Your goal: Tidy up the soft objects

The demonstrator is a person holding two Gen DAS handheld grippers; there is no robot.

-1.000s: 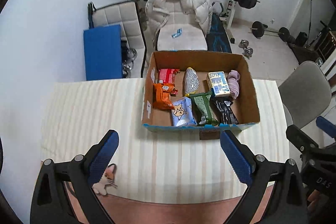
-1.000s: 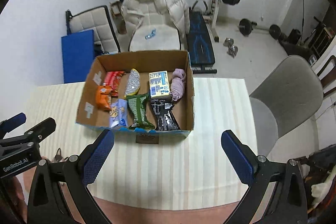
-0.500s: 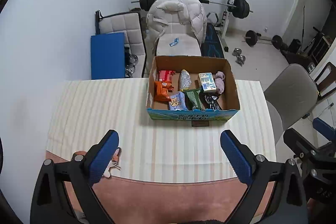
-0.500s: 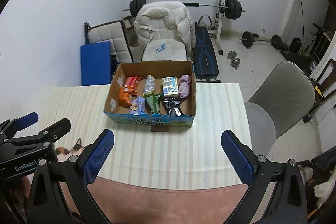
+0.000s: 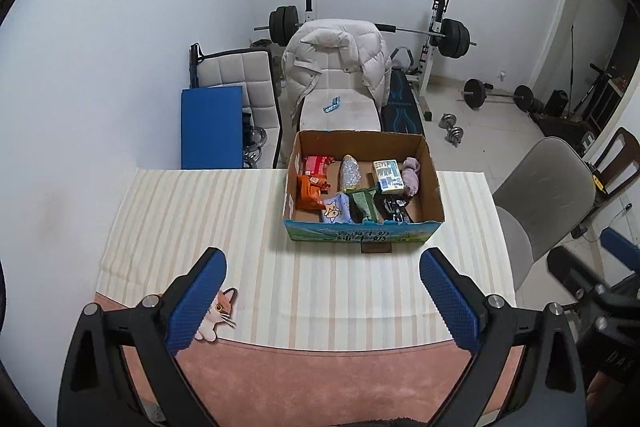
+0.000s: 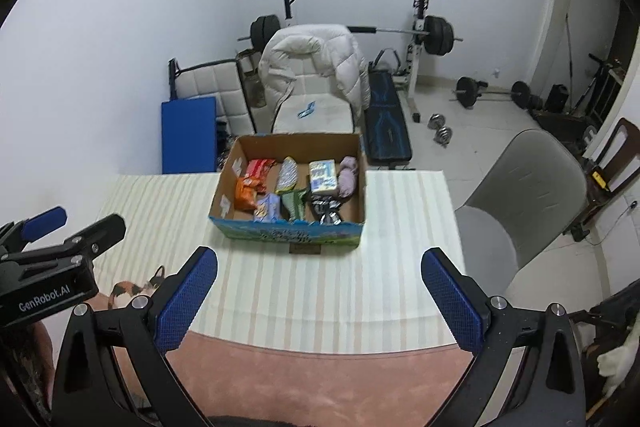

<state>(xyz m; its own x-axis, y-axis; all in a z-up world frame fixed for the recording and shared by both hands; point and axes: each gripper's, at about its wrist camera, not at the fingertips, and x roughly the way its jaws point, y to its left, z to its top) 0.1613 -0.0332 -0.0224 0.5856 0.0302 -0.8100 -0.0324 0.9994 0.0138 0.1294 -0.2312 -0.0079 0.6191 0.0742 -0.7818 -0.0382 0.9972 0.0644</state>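
Note:
A cardboard box (image 5: pixel 433 183) stands on the striped table (image 5: pixel 192 219), far side, right of centre. It holds several soft packets: orange (image 5: pixel 310 191), red (image 5: pixel 317 163), silver (image 5: pixel 350 173), pale blue (image 5: pixel 336 209), green (image 5: pixel 363 205), black (image 5: pixel 394 209), a white-blue carton (image 5: pixel 387 177) and a pink cloth (image 5: pixel 411 177). The box also shows in the right wrist view (image 6: pixel 288 233). My left gripper (image 5: pixel 322 297) is open and empty, well back from the box. My right gripper (image 6: pixel 320 297) is open and empty, also back from it.
A small cat-shaped toy (image 5: pixel 216 313) lies at the table's near left edge, by the pink cloth border (image 5: pixel 320 371). A grey chair (image 5: pixel 548 187) stands right of the table. A chair with a white jacket (image 5: pixel 336 67), a blue mat (image 5: pixel 212 127) and weights stand behind.
Both grippers have pulled back and up from the box; it looks smaller and farther. More of the table's near edge and pink border shows. Both stay open.

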